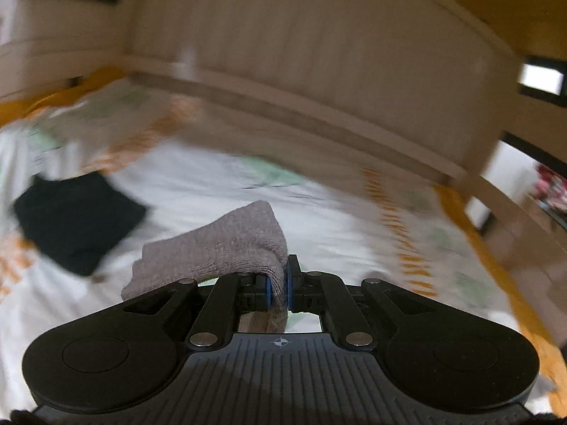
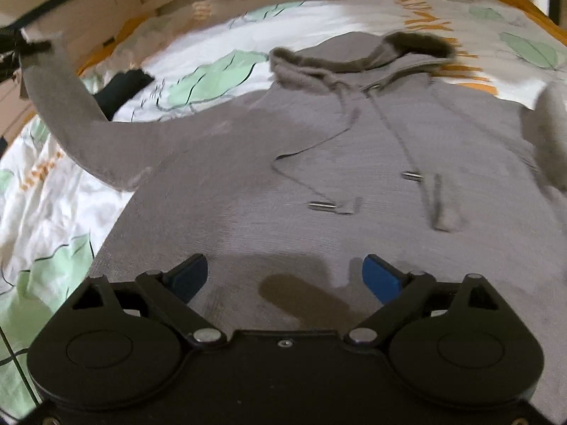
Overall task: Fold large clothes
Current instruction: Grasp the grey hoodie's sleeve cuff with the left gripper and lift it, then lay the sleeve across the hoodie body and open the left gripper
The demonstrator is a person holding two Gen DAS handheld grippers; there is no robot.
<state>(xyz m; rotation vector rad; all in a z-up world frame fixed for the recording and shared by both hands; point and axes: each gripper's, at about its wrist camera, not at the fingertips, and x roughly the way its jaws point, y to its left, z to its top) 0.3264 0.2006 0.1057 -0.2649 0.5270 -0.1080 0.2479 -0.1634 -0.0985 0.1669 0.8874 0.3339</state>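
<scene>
A grey hoodie (image 2: 319, 163) lies front-up on a bed (image 2: 53, 212) with a leaf-print sheet, hood (image 2: 372, 60) towards the headboard. The left tool (image 1: 278, 285) is clenched on the cuff of one sleeve (image 2: 78, 117), lifted clear of the bed. The right tool (image 2: 285, 276) hovers released over the lower body of the hoodie, nothing between its jaws. The knit looks soft, thick and limp, likely to sag; cuffs, hem and shoulder seams seem the surest holds.

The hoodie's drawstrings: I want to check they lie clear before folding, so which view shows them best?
The right wrist view: both drawstrings lie across the grey hoodie. The left wrist view shows only a sleeve end clamped in the left gripper.
</scene>
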